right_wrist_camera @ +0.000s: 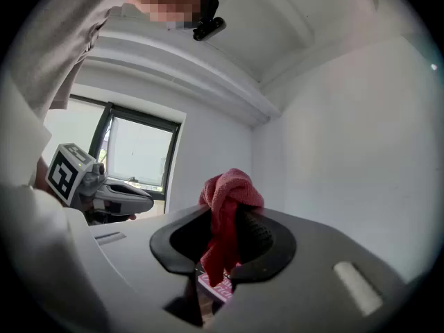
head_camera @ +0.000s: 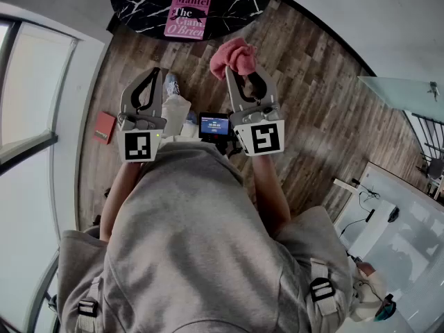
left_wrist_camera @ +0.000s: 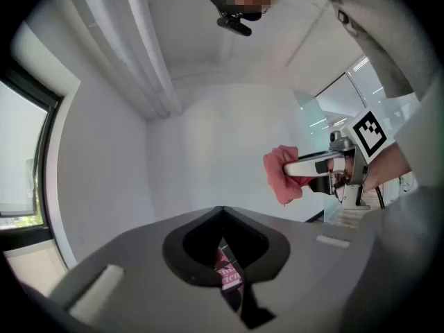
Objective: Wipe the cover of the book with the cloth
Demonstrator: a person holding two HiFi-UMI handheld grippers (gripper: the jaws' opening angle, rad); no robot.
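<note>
A pink book (head_camera: 187, 14) lies face up on the round black marble table (head_camera: 139, 2) at the far side of the head view. A bunched pink cloth (head_camera: 234, 56) is clamped in my right gripper (head_camera: 234, 71), held level in the air short of the table. My left gripper (head_camera: 153, 73) hangs beside it, jaws shut with nothing between them. In the right gripper view the cloth (right_wrist_camera: 225, 210) sticks up and hangs down between the jaws, with a corner of the book (right_wrist_camera: 220, 290) below. The left gripper view shows the cloth (left_wrist_camera: 281, 175) off to the right.
The floor is wooden planks. A small red flat thing (head_camera: 105, 127) lies on it near the window wall at left. A small screen (head_camera: 214, 125) sits at the person's chest between the grippers. A white desk (head_camera: 388, 207) and a glass panel (head_camera: 402, 92) stand at right.
</note>
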